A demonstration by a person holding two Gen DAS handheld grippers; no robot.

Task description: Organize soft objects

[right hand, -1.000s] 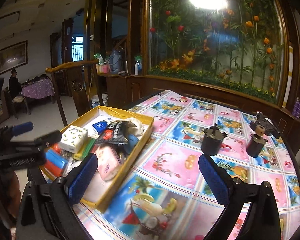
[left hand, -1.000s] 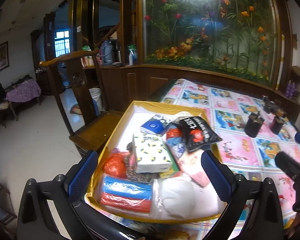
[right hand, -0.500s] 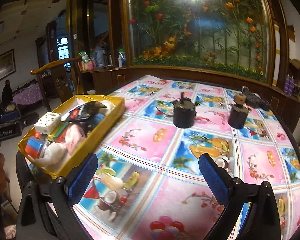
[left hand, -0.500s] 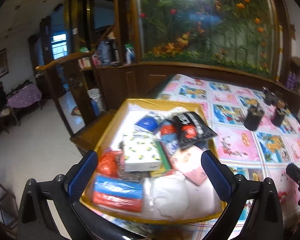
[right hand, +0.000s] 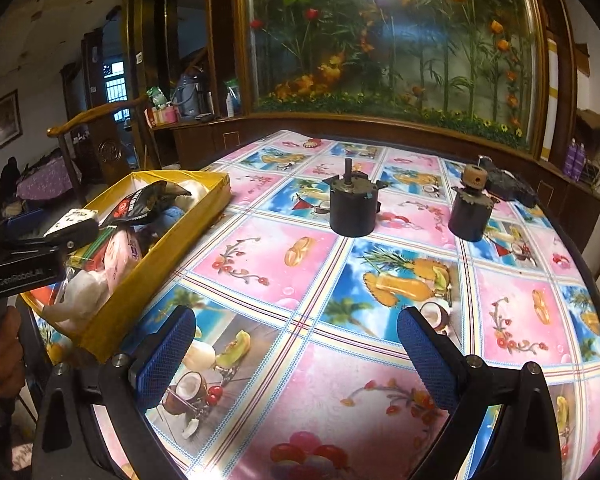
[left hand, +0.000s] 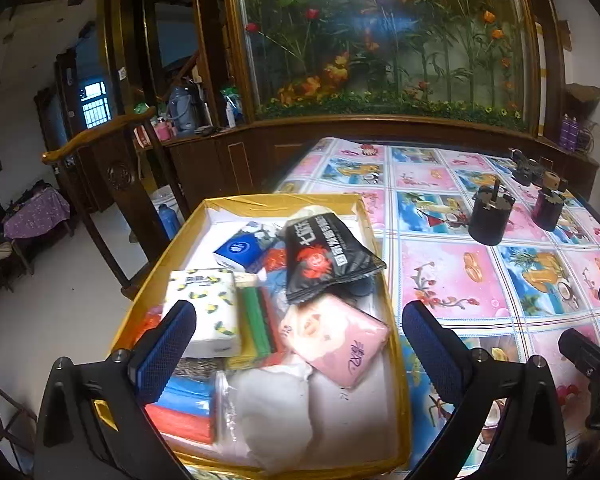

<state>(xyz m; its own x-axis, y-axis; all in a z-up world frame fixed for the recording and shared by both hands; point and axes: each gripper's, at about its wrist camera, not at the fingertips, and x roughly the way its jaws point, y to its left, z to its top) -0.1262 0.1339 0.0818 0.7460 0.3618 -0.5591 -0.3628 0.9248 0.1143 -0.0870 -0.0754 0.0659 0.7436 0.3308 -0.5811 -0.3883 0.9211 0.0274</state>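
Seemingly little is sorted: soft packs are heaped in the yellow box [left hand: 374,236], at ten o'clock on the desk [right hand: 340,360]; both claws, left claw [left hand: 296,340] and right claw [right hand: 296,344], are held apart, empty

1. Yellow cardboard tray [left hand: 374,240] sits at left edge of table [right hand: 380,360].
2. In tray: black snack pouch [left hand: 324,252] atop pile, pink tissue pack [left hand: 336,340] nearer, lemon-print tissue pack [left hand: 208,304] left.
3. Two black cylindrical motors [right hand: 353,210] stand right of tray, well apart.
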